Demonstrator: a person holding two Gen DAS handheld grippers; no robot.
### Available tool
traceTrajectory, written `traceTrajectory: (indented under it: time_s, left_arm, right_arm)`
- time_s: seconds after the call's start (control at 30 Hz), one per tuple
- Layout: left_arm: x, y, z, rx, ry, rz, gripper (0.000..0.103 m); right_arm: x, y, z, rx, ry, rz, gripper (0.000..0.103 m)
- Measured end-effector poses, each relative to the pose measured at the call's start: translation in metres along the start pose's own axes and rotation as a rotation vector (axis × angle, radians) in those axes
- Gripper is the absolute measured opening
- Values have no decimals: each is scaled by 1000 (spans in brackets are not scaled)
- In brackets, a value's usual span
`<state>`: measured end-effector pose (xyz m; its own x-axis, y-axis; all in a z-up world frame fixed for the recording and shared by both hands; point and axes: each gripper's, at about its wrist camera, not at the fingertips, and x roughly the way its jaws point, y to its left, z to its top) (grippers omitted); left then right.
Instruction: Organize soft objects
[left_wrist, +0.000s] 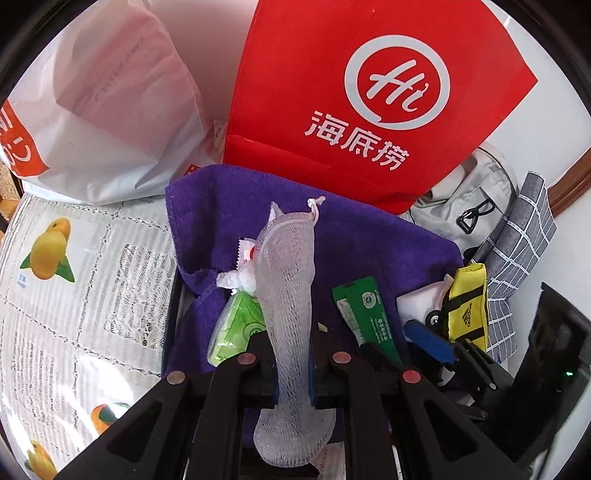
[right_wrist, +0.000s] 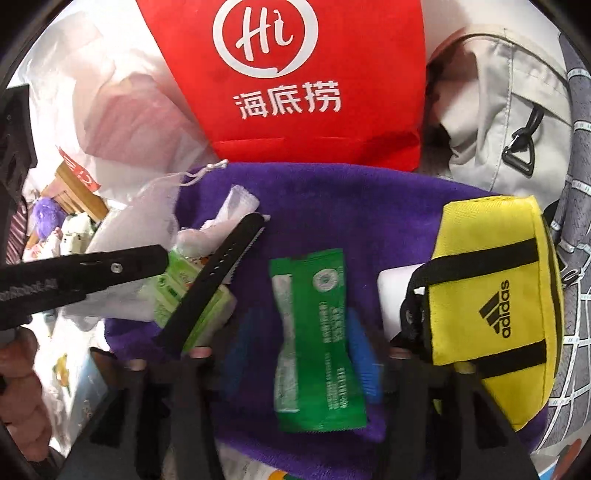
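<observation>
A purple towel (left_wrist: 369, 236) lies spread in front of a red paper bag (left_wrist: 332, 92). My left gripper (left_wrist: 293, 373) is shut on a white mesh pouch (left_wrist: 288, 280) and holds it over the towel. A light green tissue pack (left_wrist: 240, 325) and a white crumpled tissue (left_wrist: 236, 278) lie to its left. My right gripper (right_wrist: 299, 347) has its blue pads on either side of a green sachet (right_wrist: 314, 332) that lies on the towel (right_wrist: 332, 206); the view is blurred. The left gripper's black fingers (right_wrist: 221, 266) show in the right wrist view, over the tissue pack (right_wrist: 181, 291).
A yellow Adidas pouch (right_wrist: 495, 280) lies at the towel's right edge, on a grey checked cloth (left_wrist: 524, 236). A light grey bag (right_wrist: 491, 110) and a white plastic bag (left_wrist: 110, 103) flank the red bag (right_wrist: 295, 74). A fruit-print tablecloth (left_wrist: 74, 295) covers the left.
</observation>
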<state>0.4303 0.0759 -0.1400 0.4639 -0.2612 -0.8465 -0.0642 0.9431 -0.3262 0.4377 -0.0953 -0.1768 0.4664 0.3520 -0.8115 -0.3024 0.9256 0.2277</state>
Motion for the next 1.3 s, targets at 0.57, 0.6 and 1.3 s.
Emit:
traceTrajectory:
  time_s: [0.57,0.6,1.3]
  left_arm:
    - [27,-28,-8,60,73,-12,18]
    - [29,-29,-8,61,77,-8,18]
    - [-48,-65,-52,101,21,31,64]
  right_arm:
    - [-74,-29,7,59,-134,-84,69]
    - [-78,-33,6,71,-141,-87,69]
    - [-161,-33,-42,93,-175,-154,83]
